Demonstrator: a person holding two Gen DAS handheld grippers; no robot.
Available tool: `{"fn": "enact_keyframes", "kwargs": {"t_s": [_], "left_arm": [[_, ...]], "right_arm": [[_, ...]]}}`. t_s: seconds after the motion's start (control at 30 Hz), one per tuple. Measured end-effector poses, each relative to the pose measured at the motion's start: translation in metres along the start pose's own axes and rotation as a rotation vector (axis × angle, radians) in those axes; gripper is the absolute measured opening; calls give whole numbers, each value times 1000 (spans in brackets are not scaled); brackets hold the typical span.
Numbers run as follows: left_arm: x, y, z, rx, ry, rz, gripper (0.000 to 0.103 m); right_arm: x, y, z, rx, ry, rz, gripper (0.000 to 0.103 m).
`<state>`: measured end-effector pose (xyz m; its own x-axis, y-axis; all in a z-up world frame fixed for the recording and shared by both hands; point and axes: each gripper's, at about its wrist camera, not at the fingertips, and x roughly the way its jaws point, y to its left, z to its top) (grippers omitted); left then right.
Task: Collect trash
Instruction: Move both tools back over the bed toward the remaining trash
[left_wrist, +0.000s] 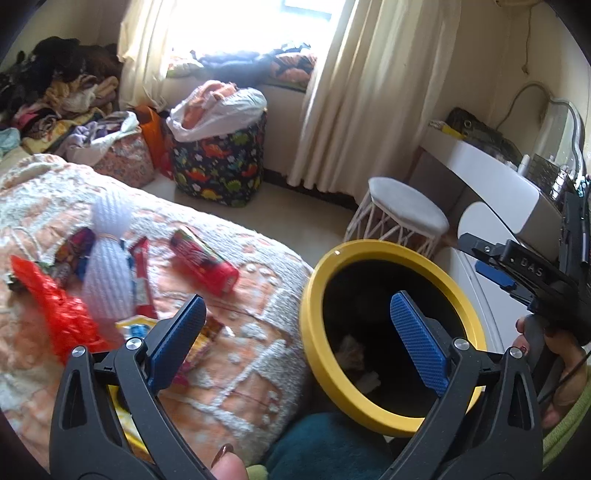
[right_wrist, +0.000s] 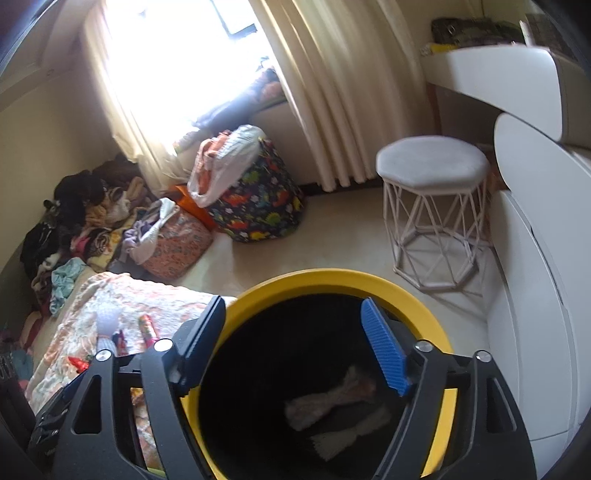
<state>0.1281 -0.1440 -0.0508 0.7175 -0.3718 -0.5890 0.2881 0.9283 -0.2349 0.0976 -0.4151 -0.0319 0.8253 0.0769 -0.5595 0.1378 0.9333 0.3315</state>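
A black bin with a yellow rim (left_wrist: 314, 288) stands beside the bed; crumpled paper (left_wrist: 351, 350) lies inside it. In the right wrist view the rim (right_wrist: 332, 278) fills the foreground, with pale wrappers (right_wrist: 332, 402) at the bottom. My left gripper (left_wrist: 299, 332) is open and empty, between the bed and the bin. My right gripper (right_wrist: 291, 347) is open and empty over the bin's mouth. On the bedspread lie a red tube packet (left_wrist: 205, 262), a red plastic bag (left_wrist: 55, 306), a white yarn bundle (left_wrist: 107, 273), a red-white wrapper (left_wrist: 142, 280) and a colourful wrapper (left_wrist: 201, 341).
A white stool (right_wrist: 432, 206) stands on the floor past the bin. A white dresser (right_wrist: 535, 295) is at the right. A dinosaur-print bag (right_wrist: 258, 203) and piles of clothes (right_wrist: 92, 221) sit by the curtained window. My right gripper's body (left_wrist: 535, 273) shows in the left wrist view.
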Motion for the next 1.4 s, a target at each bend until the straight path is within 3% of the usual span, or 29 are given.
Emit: {"fn": "enact_keyframes", "kwargs": {"t_s": [0.6, 1.4], "left_arm": [[-38, 40, 13, -66, -108, 92, 92], [-68, 141, 5, -297, -136, 221, 92]], "right_arm": [[-12, 67, -10, -114, -30, 142, 83], [-1, 158, -68, -318, 107, 266, 84]]}}
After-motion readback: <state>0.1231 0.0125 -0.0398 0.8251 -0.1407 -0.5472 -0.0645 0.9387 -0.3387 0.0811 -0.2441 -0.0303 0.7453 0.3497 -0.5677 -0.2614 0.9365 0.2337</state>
